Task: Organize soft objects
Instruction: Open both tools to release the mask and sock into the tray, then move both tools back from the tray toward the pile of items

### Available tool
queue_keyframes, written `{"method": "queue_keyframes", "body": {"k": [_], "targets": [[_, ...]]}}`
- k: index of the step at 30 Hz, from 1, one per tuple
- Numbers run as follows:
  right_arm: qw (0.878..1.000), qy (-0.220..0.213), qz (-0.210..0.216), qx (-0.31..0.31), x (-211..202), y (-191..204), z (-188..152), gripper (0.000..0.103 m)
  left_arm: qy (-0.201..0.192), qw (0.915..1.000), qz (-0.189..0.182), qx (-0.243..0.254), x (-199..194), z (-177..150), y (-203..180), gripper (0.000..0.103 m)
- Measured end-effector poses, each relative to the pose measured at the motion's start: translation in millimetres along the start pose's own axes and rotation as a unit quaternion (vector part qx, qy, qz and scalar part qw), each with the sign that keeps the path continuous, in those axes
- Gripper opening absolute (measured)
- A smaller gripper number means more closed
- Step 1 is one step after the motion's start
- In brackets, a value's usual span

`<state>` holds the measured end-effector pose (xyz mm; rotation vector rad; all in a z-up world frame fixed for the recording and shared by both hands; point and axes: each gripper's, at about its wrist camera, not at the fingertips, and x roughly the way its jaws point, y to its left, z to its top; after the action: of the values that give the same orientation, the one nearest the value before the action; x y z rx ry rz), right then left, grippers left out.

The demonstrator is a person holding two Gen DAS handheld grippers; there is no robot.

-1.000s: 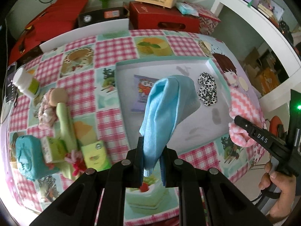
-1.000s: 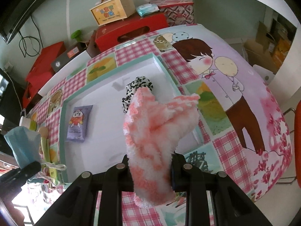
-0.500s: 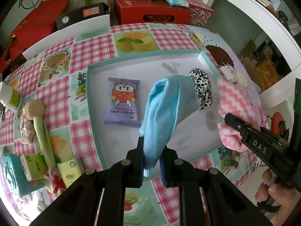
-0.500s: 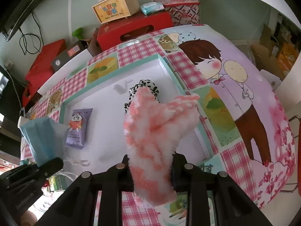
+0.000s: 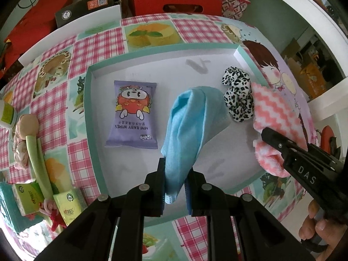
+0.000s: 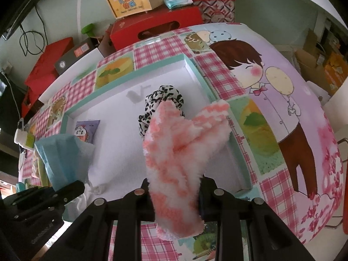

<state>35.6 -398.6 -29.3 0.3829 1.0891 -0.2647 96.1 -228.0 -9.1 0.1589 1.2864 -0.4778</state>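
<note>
My left gripper [image 5: 175, 174] is shut on a light blue face mask [image 5: 191, 121], which hangs over the middle of the white tray [image 5: 152, 61] with a teal rim. My right gripper [image 6: 174, 195] is shut on a fluffy pink-and-white zigzag cloth [image 6: 180, 152], held over the tray's right side. In the left wrist view that cloth [image 5: 278, 113] and the right gripper's black finger [image 5: 282, 145] show at the right. Inside the tray lie a purple baby-wipes pack [image 5: 132, 113] and a black-and-white leopard scrunchie [image 5: 238, 95].
Left of the tray on the checked tablecloth lie a doll-like figure [image 5: 28, 134], green tissue packs [image 5: 67, 204] and a teal pack [image 5: 8, 206]. Red boxes [image 5: 174, 2] and a black box [image 5: 87, 6] stand behind the table. A person's hand [image 5: 319, 232] shows at lower right.
The left gripper has travelled forward and down over the tray with the mask, so the wipes pack and scrunchie look nearer. The right gripper with the pink cloth has edged closer to the tray.
</note>
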Motion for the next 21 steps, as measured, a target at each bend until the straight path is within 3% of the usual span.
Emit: {"method": "queue_keyframes", "body": {"k": [1, 3, 5, 10, 16, 18, 21], "targets": [[1.000, 0.001, -0.001, -0.003, 1, 1, 0, 0.031, -0.001, 1.0000, -0.001, 0.000, 0, 0, 0, 0.019], [1.000, 0.002, -0.001, -0.006, 1, 2, 0, 0.038, -0.002, 1.0000, -0.001, 0.000, -1, 0, 0, 0.034], [1.000, 0.004, -0.001, -0.010, 1, 4, -1, 0.050, -0.006, 1.0000, 0.001, -0.002, -3, -1, 1, 0.043], [1.000, 0.005, -0.006, -0.025, -1, 10, -4, 0.069, -0.009, 0.9999, 0.001, -0.007, -8, -3, 0, 0.048], [0.999, 0.007, -0.008, -0.045, -5, 18, -10, 0.082, -0.013, 0.9997, 0.006, -0.022, -14, -7, 6, 0.050], [0.999, 0.008, -0.011, -0.051, -5, 20, -12, 0.085, -0.018, 0.9994, 0.008, -0.028, -17, -9, 10, 0.073], [0.998, 0.003, -0.019, -0.060, -6, 22, -13, 0.092, -0.037, 0.9984, 0.011, -0.041, -24, -12, 16, 0.088]]}}
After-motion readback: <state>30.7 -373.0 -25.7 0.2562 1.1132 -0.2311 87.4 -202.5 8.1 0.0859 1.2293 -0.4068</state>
